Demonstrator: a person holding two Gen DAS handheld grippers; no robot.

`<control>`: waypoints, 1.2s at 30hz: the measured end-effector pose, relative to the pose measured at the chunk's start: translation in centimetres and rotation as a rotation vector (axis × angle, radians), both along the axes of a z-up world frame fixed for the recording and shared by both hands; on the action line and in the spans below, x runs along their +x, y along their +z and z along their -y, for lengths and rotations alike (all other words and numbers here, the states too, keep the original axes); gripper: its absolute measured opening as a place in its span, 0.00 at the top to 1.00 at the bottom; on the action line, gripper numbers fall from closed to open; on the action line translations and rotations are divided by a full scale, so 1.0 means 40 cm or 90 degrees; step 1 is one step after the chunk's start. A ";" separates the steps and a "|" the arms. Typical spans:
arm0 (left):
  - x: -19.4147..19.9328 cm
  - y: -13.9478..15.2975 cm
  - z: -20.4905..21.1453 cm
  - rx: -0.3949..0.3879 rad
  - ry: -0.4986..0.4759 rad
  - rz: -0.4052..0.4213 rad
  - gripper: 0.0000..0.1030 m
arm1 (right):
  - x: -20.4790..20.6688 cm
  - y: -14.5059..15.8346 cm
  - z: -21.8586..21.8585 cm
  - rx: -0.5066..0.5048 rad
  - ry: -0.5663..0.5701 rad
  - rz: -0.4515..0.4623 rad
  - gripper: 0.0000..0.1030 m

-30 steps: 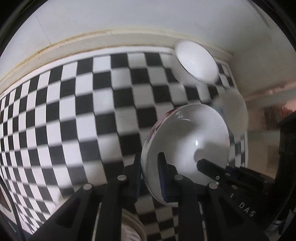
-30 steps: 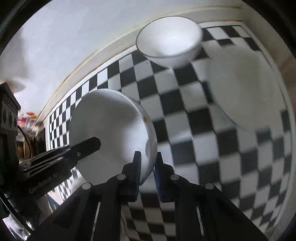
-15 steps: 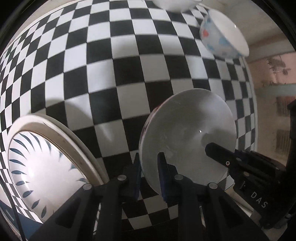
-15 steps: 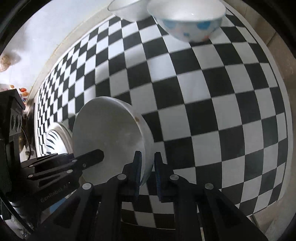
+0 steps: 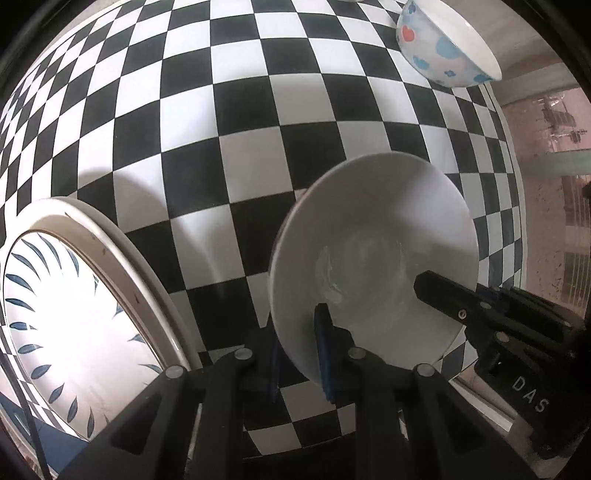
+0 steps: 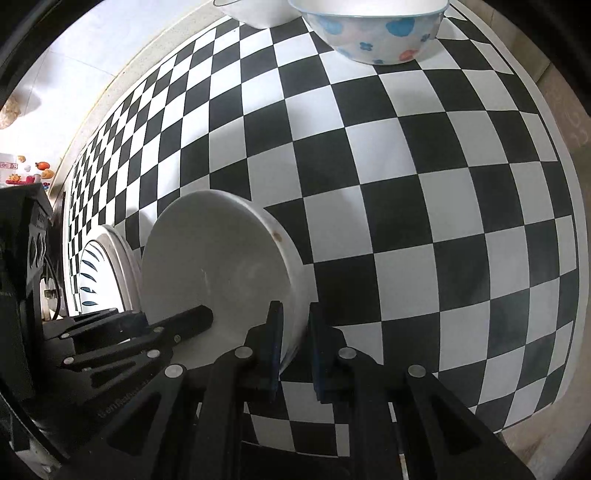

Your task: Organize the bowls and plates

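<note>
Both grippers clamp the plain white bowl by opposite rim edges: left gripper nearer the leaf-patterned plate, right gripper opposite. The bowl hangs above the checkered tabletop; the plate lies to its left, the likely landing spot.

The patterned plate runs off the left edge; the plain bowl is cropped at the top.

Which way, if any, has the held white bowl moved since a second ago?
Yes. The white bowl, pinched by the left gripper and the right gripper, has moved away from the wall toward the blue-patterned plate.
</note>
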State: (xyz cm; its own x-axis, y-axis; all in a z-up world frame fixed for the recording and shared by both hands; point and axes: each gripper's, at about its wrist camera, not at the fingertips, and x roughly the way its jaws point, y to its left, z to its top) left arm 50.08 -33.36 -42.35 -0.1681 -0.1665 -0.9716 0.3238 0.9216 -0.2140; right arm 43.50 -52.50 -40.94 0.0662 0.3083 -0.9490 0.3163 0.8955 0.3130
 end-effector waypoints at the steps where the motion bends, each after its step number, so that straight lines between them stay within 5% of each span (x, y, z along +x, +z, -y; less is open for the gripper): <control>1: -0.002 0.000 -0.001 0.000 0.002 -0.002 0.85 | 0.000 0.003 0.006 0.002 -0.001 -0.001 0.86; 9: -0.001 0.113 -0.059 -0.006 0.032 0.021 0.82 | -0.016 0.064 0.078 0.036 -0.023 0.003 0.82; 15: 0.036 0.267 -0.062 -0.002 0.024 0.147 0.69 | 0.012 0.216 0.172 0.003 -0.057 0.087 0.73; 16: 0.055 0.286 -0.057 0.003 0.024 0.176 0.69 | 0.025 0.255 0.193 -0.004 -0.066 0.126 0.69; 18: 0.119 0.316 -0.044 0.000 0.030 0.218 0.69 | 0.062 0.313 0.219 -0.027 -0.073 0.196 0.26; 21: 0.252 0.336 -0.016 -0.023 0.054 0.235 0.69 | 0.154 0.365 0.238 -0.061 -0.054 0.235 0.15; 25: 0.418 0.315 0.039 -0.035 0.072 0.233 0.69 | 0.340 0.361 0.279 -0.090 -0.029 0.214 0.15; 29: 0.594 0.233 0.072 -0.055 0.100 0.166 0.69 | 0.519 0.290 0.326 -0.089 -0.018 0.162 0.15; 36: 0.739 0.078 0.120 -0.076 0.098 0.063 0.69 | 0.735 0.129 0.352 -0.077 0.003 0.078 0.23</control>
State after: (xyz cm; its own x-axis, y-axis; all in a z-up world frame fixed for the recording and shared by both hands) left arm 79.63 -38.17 -39.24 -0.0372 -0.2982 -0.9538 0.2064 0.9316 -0.2993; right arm 72.90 -66.56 -35.77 0.1829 0.1923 -0.9641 0.2782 0.9305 0.2384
